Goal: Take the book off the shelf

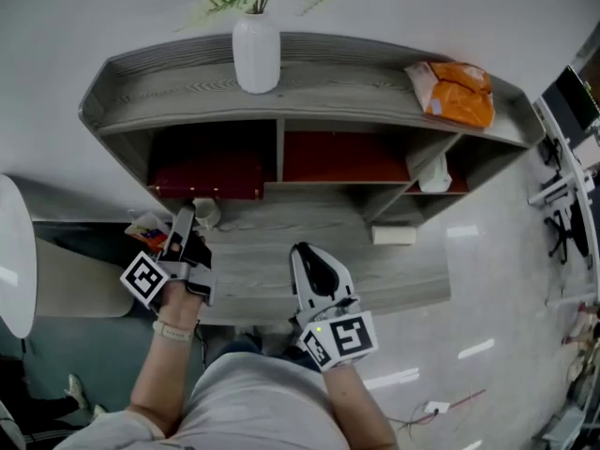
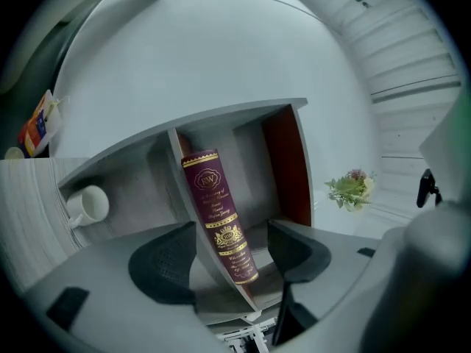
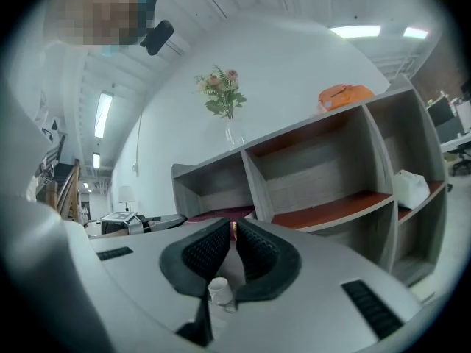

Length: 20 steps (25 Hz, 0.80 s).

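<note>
Left tongs (image 2: 232,241) stand wide apart, pads clear of everything; straight ahead at 12 o'clock between them is the book (image 2: 219,215), a dark red volume with gold lettering on its spine, not gripped. Right tongs (image 3: 233,234) are drawn together to a thin slit with nothing between them, pointing at the shelf (image 3: 324,164) from a little way back.

From the head view the book (image 1: 208,174) lies flat in the left compartment of the grey wooden shelf (image 1: 281,148), spine facing outward; the left tongs (image 1: 184,216) sit just in front of it at its 6 o'clock, the right tongs (image 1: 314,270) are further back at about 5 o'clock of the book. A white mug (image 1: 204,212) stands on the grey surface (image 1: 403,279) just beside the left tongs, at their 1 o'clock; a colourful packet (image 1: 145,225) lies at their 9 o'clock. On top of the shelf a white vase (image 1: 256,52) with greenery stands at 12 o'clock of the picture; an orange bag (image 1: 455,92) lies at 2 o'clock; a white bundle (image 1: 431,172) sits in the right compartment.
</note>
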Each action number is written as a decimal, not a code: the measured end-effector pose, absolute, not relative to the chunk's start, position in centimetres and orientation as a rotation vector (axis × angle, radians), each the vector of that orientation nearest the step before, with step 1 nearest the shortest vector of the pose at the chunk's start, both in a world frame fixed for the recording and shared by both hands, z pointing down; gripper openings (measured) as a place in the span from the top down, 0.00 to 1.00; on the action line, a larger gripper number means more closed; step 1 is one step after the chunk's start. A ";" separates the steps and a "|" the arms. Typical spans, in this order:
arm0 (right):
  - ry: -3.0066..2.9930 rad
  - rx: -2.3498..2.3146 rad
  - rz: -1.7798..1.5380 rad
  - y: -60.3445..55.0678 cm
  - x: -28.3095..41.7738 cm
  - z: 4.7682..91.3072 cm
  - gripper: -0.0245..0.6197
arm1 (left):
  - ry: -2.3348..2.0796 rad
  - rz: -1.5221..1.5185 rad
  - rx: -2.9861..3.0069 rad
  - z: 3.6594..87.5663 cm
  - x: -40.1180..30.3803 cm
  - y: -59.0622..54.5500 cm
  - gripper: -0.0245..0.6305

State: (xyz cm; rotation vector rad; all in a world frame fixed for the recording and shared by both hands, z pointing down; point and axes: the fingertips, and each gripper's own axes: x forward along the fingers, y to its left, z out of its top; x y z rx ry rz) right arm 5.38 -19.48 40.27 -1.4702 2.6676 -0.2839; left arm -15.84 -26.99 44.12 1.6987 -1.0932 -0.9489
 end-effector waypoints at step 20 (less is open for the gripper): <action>2.552 -1.761 -0.242 -18.9 7.6 40.6 0.91 | -0.983 -0.907 1.633 46.1 -15.1 -33.5 0.47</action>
